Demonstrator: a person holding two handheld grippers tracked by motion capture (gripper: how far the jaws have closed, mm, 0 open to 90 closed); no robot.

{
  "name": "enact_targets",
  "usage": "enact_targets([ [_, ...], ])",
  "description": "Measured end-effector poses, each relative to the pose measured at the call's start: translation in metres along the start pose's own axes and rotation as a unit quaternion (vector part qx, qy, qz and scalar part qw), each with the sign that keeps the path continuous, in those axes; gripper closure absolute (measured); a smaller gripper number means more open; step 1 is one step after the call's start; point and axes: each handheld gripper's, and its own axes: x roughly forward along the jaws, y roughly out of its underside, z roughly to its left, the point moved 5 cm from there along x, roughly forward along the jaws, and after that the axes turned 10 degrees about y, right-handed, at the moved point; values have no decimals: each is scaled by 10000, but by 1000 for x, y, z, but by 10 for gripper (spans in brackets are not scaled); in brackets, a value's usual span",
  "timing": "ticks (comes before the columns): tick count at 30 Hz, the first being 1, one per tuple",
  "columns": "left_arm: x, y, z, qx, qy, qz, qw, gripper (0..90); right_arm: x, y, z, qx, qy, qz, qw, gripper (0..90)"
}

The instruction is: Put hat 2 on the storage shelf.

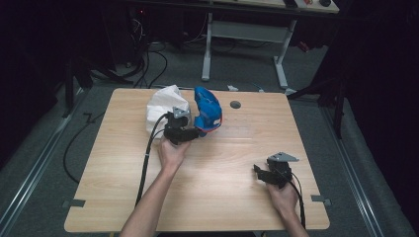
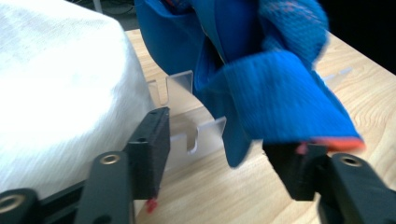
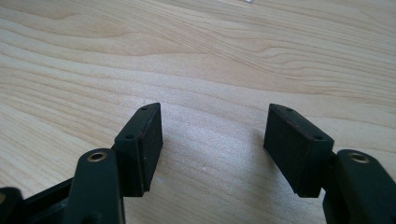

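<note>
Left fingers (image 2: 219, 163): spread wide; blue cloth hangs down into the gap and rests against the right-hand finger (image 2: 299, 172), not pinched.
Left gripper (image 1: 190, 132): low over the counter in the high view, held by the left hand (image 1: 172, 152).
Blue cloth (image 2: 275, 88): just ahead of and above the left fingers; a bunched blue fabric piece with an orange-red edge at its lowest corner, right on top of the right-hand finger. In the high view the blue cloth (image 1: 207, 111) stands up as a lump beyond the gripper.
Clear stand (image 2: 187, 116): just beyond the left-hand finger (image 2: 149, 149), between the two cloths; a see-through plastic piece, its shape hard to make out.
White cloth (image 2: 60, 88): beside the left-hand finger on its outer side, a big rounded heap, close to it; whether it touches I cannot tell.
Right fingers (image 3: 215, 144): wide apart, nothing between them, bare wood beneath.
Right gripper (image 1: 269, 173): well apart from both cloths, near the person's edge.
Counter (image 1: 232, 197): pale wood, carries everything.
Step in hand: by my reading, the left fingers are lining up on the lower edge of the blue cloth; the grasp is not yet made.
Next move: likely needs the left fingers to close on that orange-edged corner, with enough fabric between them to avoid slipping, and without catching the clear stand or white cloth.
</note>
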Motion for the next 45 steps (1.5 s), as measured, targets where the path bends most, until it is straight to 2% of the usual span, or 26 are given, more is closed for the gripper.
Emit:
enact_targets([
  [5,-13,5,-3,263,28,90,9996,344,0,0,0,6,5,4,10000,373],
  [8,-23,8,-3,340,48,118,9993,341,0,0,0,8,0,3,10000,373],
  [15,-54,22,2,266,220,220,9992,345,0,0,0,18,-3,10,10000,373],
  [23,-83,36,20,79,192,244,9995,342,0,0,0,17,-3,10,10000,373],
  [32,-106,51,37,95,72,292,9995,335,0,0,0,26,-2,13,10000,373],
  [34,-109,55,42,42,35,284,9996,334,0,0,0,23,-3,11,10000,373],
  [41,-116,69,62,-34,-262,266,9993,329,0,0,0,27,-3,12,10000,373],
  [45,-119,77,74,135,-512,286,9982,325,0,0,0,23,-3,10,10000,373],
])
